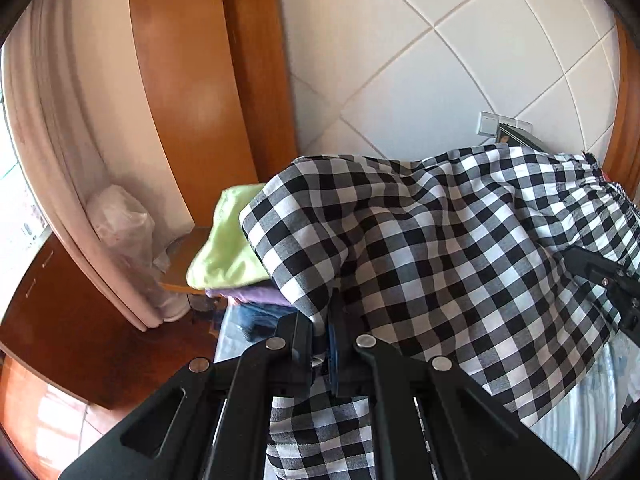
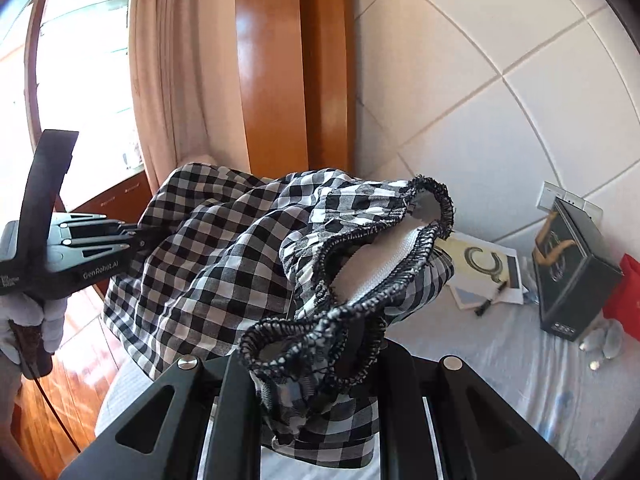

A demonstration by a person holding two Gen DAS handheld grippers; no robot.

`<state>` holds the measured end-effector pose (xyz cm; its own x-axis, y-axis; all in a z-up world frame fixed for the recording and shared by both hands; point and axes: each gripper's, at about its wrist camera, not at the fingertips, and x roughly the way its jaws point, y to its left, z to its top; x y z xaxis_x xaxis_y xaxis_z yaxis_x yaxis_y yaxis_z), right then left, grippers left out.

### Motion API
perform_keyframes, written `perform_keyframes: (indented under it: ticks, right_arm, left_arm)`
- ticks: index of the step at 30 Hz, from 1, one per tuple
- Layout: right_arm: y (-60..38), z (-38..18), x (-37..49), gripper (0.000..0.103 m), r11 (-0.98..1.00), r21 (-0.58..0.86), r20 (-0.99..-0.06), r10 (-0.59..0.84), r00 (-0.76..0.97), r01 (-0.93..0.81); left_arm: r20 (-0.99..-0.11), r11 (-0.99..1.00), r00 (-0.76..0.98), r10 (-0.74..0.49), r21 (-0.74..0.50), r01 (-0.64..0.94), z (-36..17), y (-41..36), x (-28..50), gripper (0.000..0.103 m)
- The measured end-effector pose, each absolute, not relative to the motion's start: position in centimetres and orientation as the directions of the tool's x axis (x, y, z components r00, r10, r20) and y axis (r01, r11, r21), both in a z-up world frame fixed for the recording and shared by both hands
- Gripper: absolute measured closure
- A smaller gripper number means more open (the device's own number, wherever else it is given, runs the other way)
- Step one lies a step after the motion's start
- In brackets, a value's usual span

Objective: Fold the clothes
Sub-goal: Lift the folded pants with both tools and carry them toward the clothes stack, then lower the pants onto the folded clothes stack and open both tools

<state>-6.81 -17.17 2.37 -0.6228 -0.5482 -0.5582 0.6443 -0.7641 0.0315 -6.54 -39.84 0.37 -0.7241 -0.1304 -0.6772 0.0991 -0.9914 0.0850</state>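
While checked garment (image 1: 420, 240) hides bed, both jaws clenched on its fabric.

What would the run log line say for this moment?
checked garment lifted over bed | left gripper shut on hem | right gripper shut on waistband | unfolded

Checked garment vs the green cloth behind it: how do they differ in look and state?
The checked garment is black-and-white gingham; the green cloth is plain pale green. The checked garment hangs lifted, pinched by the left gripper and, at its elastic waistband, by the right gripper; the green cloth lies untouched on a pile of other clothes. The checked garment is spread wide and rumpled; the green cloth looks folded flat. Both are soft fabric.
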Motion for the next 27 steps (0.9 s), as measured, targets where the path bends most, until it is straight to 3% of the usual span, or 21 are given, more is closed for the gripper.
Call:
perform_keyframes:
  ticks: [11,20,21,23,24,25,26,27]
  right_arm:
    - [-27.4,1.8,-14.5,0.089,-0.808,0.095,-0.573,-0.522,-0.631,0.582]
    - [-29.6,-3.2,-21.6,0.088,-0.846,0.158,-0.65,-0.477,-0.591,0.509]
    - [-29.4,-4.3,-22.3,0.086,-0.852,0.176,-0.668,-0.471,-0.576,0.493]
    - [-29.1,-6.4,-23.7,0.068,-0.864,0.21,-0.702,-0.46,-0.544,0.458]
    - [-28.9,-7.3,-24.0,0.062,-0.867,0.216,-0.711,-0.455,-0.536,0.449]
    - [-28.8,-8.0,-24.4,0.047,-0.872,0.218,-0.722,-0.446,-0.529,0.438]
    - [-28.7,-8.8,-24.8,0.032,-0.877,0.224,-0.731,-0.439,-0.522,0.425]
    - [-28.4,-9.1,-25.1,0.025,-0.881,0.236,-0.73,-0.44,-0.523,0.411]
  left_arm:
    - [-0.687,-0.993,-0.718,-0.112,0.109,0.051,0.7,-49.7,-16.3,0.099]
    - [-0.752,-0.994,-0.653,-0.091,0.104,0.018,-4.7,-52.8,-23.9,0.095]
    - [-0.759,-0.994,-0.644,-0.1,0.111,0.023,-5.6,-52.9,-24.7,0.09]
    - [-0.771,-0.992,-0.626,-0.119,0.119,0.042,-7.4,-53.3,-25.9,0.075]
    - [-0.776,-0.991,-0.617,-0.128,0.12,0.055,-8.2,-53.6,-26.4,0.06]
    - [-0.773,-0.988,-0.615,-0.153,0.137,0.073,-8.8,-53.8,-26.7,0.043]
    - [-0.77,-0.984,-0.613,-0.177,0.153,0.092,-9.3,-53.9,-27.0,0.037]
    - [-0.763,-0.981,-0.617,-0.193,0.16,0.108,-9.6,-54.2,-27.1,0.029]
